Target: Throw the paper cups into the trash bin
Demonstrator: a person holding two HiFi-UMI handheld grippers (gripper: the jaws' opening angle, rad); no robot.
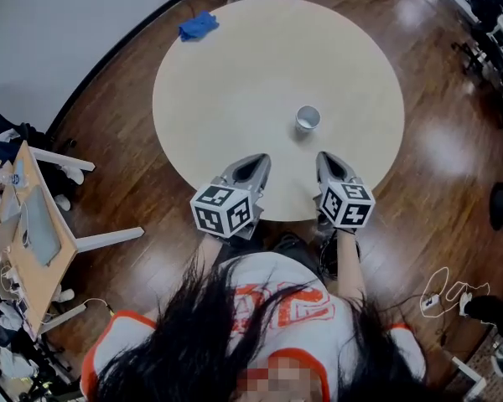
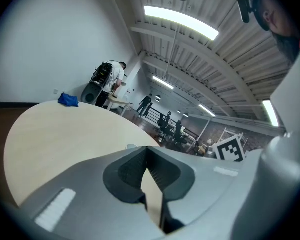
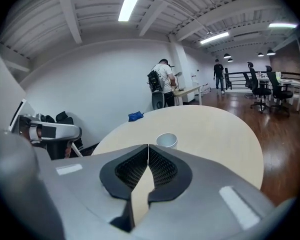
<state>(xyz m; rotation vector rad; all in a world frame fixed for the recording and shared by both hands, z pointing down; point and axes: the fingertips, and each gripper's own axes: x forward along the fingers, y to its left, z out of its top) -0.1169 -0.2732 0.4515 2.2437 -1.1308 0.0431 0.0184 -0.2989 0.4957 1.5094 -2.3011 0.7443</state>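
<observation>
A single white paper cup [image 1: 308, 118] stands upright and empty on the round beige table [image 1: 235, 99], right of its middle. Both grippers hover over the table's near edge, short of the cup. My left gripper [image 1: 257, 164] is shut with nothing in it; in the left gripper view its fingertips [image 2: 147, 150] meet, and only the cup's rim [image 2: 131, 146] peeks over the left jaw. My right gripper [image 1: 324, 159] is shut and empty too. The right gripper view has the cup [image 3: 166, 140] just beyond its closed tips [image 3: 148, 147].
A crumpled blue cloth [image 1: 199, 26] lies at the table's far left edge. Beyond it a person [image 3: 162, 86] stands by a dark bin-like object [image 2: 90, 91]. A cluttered wooden desk [image 1: 33, 233] stands at my left, office chairs [image 3: 262, 86] at the far right.
</observation>
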